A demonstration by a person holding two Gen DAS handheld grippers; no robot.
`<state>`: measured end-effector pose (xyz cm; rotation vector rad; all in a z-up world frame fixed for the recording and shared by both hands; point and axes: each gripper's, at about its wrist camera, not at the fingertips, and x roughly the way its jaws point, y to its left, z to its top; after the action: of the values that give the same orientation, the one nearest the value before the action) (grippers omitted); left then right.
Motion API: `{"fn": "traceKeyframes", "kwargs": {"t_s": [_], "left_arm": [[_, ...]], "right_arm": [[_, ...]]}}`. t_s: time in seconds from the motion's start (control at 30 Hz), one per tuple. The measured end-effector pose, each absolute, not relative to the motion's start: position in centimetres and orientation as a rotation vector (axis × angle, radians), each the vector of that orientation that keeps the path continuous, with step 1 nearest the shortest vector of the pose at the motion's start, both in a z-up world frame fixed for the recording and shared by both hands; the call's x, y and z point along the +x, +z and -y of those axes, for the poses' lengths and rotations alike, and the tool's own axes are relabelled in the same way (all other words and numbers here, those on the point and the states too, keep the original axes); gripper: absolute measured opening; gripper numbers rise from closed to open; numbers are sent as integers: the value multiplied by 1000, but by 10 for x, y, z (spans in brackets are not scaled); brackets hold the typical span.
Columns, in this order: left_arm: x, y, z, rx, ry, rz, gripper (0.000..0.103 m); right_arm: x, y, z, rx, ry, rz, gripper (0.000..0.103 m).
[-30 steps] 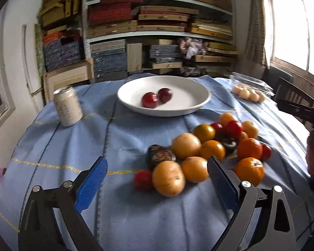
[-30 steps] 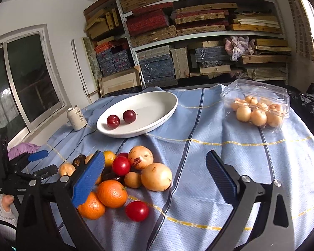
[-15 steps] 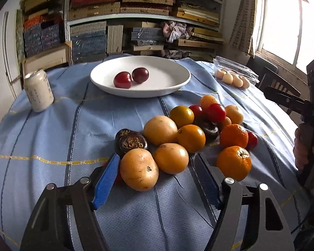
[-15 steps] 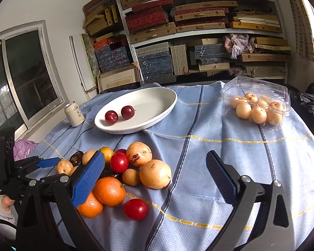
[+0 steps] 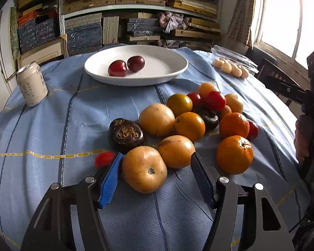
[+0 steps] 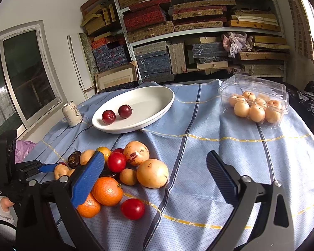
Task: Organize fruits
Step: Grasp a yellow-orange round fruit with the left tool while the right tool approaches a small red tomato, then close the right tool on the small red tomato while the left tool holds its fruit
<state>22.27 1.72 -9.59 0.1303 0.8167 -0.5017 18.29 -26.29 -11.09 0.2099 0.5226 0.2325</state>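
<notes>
Left tool (image 5: 157,167) closing around two tan fruits (image 5: 144,169) before the white plate (image 5: 173,73), pads not yet gripping. Only the right view shows the right tool (image 6: 155,169), spread wide and empty, and the clear fruit box (image 6: 255,96) right of the plate.

Illegible print on can (image 5: 32,83)

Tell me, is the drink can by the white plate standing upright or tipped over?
Upright. The can stands on its base on the blue cloth beside the white plate, its top rim facing up in both views.
</notes>
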Motion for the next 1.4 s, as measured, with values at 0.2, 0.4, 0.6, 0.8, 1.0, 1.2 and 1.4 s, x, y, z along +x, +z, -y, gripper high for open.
{"fn": "traceKeyframes", "kwargs": {"t_s": [0.2, 0.4, 0.6, 0.8, 1.0, 1.2, 1.4], "left_arm": [[224, -101, -22, 157, -463, -843, 58], [231, -102, -32, 114, -438, -862, 45], [231, -101, -34, 112, -411, -854, 46], [231, -99, -32, 139, -381, -833, 46], [231, -99, -29, 156, -394, -826, 46], [232, -101, -29, 150, -404, -837, 46], [233, -103, -30, 140, -414, -849, 46]], "right_arm": [[184, -112, 265, 218, 225, -527, 96], [186, -114, 264, 212, 229, -546, 96], [181, -120, 266, 201, 264, -602, 96], [166, -126, 249, 102, 312, -617, 69], [162, -131, 222, -23, 347, -637, 55], [168, -138, 214, -56, 366, -704, 36], [170, -146, 210, -62, 374, -763, 36]]}}
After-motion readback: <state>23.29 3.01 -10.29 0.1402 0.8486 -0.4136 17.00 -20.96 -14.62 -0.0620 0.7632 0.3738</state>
